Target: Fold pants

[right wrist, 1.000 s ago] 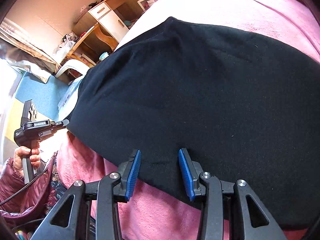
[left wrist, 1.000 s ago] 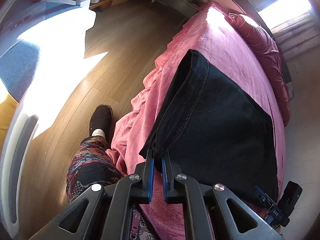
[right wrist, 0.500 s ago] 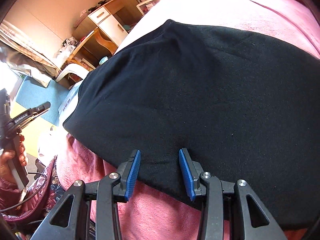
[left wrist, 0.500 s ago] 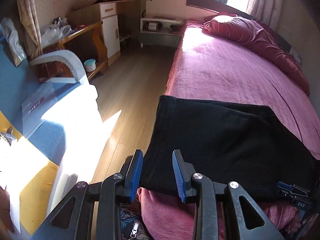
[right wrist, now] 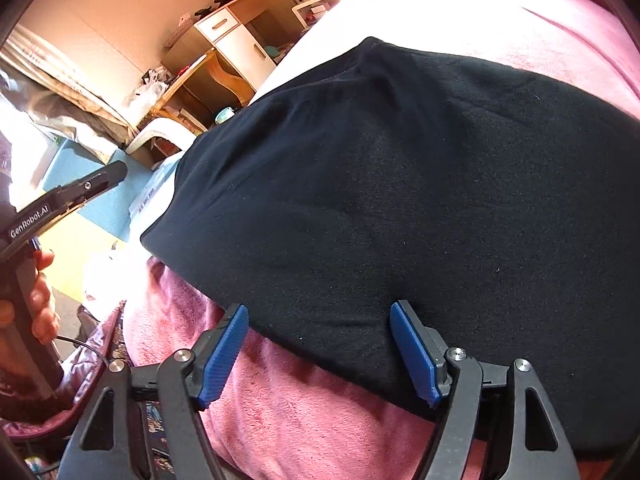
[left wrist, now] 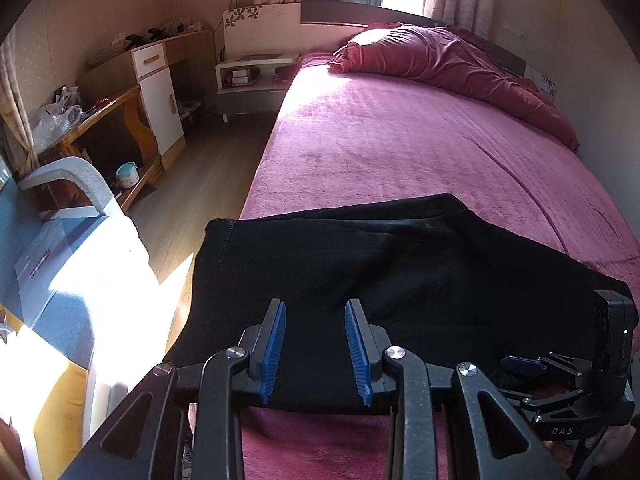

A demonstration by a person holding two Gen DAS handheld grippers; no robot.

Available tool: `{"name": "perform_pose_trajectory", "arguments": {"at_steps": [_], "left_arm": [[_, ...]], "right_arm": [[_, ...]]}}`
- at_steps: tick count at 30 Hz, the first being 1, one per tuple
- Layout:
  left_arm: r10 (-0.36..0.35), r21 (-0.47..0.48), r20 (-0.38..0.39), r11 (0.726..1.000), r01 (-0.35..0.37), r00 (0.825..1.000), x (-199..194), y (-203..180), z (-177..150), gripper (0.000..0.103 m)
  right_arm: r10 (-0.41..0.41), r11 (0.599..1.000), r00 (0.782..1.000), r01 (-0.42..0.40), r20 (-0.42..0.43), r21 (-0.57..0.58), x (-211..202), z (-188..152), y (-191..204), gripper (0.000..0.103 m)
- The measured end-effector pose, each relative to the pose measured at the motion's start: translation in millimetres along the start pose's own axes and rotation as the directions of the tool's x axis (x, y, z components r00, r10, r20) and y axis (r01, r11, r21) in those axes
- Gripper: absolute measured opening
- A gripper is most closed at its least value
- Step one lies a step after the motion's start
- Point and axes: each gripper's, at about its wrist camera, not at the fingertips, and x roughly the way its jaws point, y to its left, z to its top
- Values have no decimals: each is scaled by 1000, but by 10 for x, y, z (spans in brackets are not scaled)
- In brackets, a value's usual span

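The black pants (left wrist: 392, 280) lie folded into a flat block on the near end of the pink bed (left wrist: 400, 140); their left end hangs over the bed's edge. They fill the right wrist view (right wrist: 400, 184). My left gripper (left wrist: 315, 312) is open and empty, just above the pants' near edge. My right gripper (right wrist: 320, 320) is open wide and empty at the pants' near edge. The right gripper's body (left wrist: 576, 392) shows at the left view's lower right. The left gripper's body (right wrist: 60, 200) shows at the right view's left edge.
A crumpled red quilt (left wrist: 460, 64) lies at the bed's far end. A white nightstand (left wrist: 256, 76), a wooden desk with cabinet (left wrist: 136, 92) and a chair (left wrist: 68, 184) stand left of the bed across a strip of wooden floor (left wrist: 208, 176). A blue and yellow surface (left wrist: 48, 320) is at near left.
My left gripper let go of the pants' corner, opened, and swung up to face along the bed. My right gripper opened wider at the near edge.
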Motion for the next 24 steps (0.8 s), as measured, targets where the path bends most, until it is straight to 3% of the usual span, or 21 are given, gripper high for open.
{"name": "perform_pose_trajectory", "arguments": {"at_steps": [11,13,15,19,24], "left_arm": [[-41,34,8,999,41,999,54,-367,2,31],[-52,35,-1,998,52,999,87,-402,-1,31],[-57,34,-13,998,57,998,142,-418,-8,31],[-94,25,-64,995,96,993,314,-452,-61,31],[-110,46,-146,992,118,983,562,-497,-212,31]], "right_arm": [[5,1000,1000,-6,16,25,-116,-20,-16,74],[-4,999,1000,2,23,53,-216,0,-46,69],[-43,998,998,41,42,56,-344,12,-75,66],[-125,990,989,119,82,77,-627,0,-208,51],[-246,958,969,237,38,162,-814,-132,-538,46]]}}
